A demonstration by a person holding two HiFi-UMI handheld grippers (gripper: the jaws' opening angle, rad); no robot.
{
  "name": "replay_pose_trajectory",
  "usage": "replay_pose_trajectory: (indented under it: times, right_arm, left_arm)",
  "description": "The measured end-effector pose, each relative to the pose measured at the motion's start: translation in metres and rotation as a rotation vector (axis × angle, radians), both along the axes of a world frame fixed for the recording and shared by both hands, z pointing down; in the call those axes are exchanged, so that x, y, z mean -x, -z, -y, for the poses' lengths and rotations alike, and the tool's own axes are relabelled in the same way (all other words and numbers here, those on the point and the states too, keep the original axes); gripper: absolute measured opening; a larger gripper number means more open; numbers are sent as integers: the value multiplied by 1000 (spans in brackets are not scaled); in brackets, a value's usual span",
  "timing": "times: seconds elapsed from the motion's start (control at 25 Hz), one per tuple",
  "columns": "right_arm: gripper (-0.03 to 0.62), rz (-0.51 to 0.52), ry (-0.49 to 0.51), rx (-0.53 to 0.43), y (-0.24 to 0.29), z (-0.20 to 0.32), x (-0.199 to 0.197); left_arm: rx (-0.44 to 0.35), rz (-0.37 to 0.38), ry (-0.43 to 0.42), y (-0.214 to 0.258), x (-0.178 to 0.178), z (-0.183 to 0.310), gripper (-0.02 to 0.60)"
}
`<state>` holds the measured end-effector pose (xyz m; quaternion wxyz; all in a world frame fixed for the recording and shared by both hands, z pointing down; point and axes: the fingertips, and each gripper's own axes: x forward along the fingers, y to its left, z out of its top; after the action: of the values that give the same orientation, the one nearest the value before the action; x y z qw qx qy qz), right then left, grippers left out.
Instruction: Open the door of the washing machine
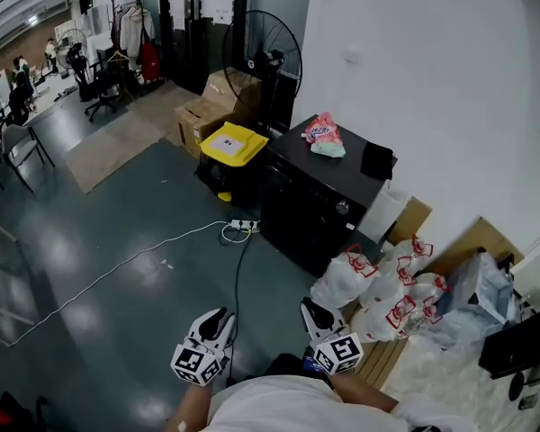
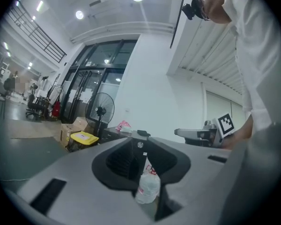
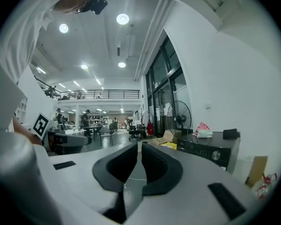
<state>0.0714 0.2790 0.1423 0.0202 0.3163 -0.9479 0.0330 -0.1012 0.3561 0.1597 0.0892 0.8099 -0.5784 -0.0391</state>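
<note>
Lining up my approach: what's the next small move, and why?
Probably step closer to the black washing machine and carry the right gripper toward its front: both grippers hang empty by the body, well short of the machine, and the left gripper sits farther from it.

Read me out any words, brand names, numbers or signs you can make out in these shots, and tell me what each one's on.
No text can be read here.
Red print on the white bags: too blurred.
Print on the pink packet atop the washing machine: too small.
Dark mark on the label of the yellow lid: too small.
Markings on the control panel: too small.
</note>
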Motion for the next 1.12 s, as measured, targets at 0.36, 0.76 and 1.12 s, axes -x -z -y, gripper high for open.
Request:
replay_pose_trajectory:
  times: [0.36,0.76,1.12]
  right_arm:
    - [51,1,-56,16,-17,49,-14]
    - [51,30,-26,12,-10,181,0]
    - [51,42,45,5,-2,304,0]
  left_arm:
    - [17,-8,-49,-14,-3,56,90]
    - [34,12,-34,-5,10,183,84]
    - [1,8,19,21,16,306,84]
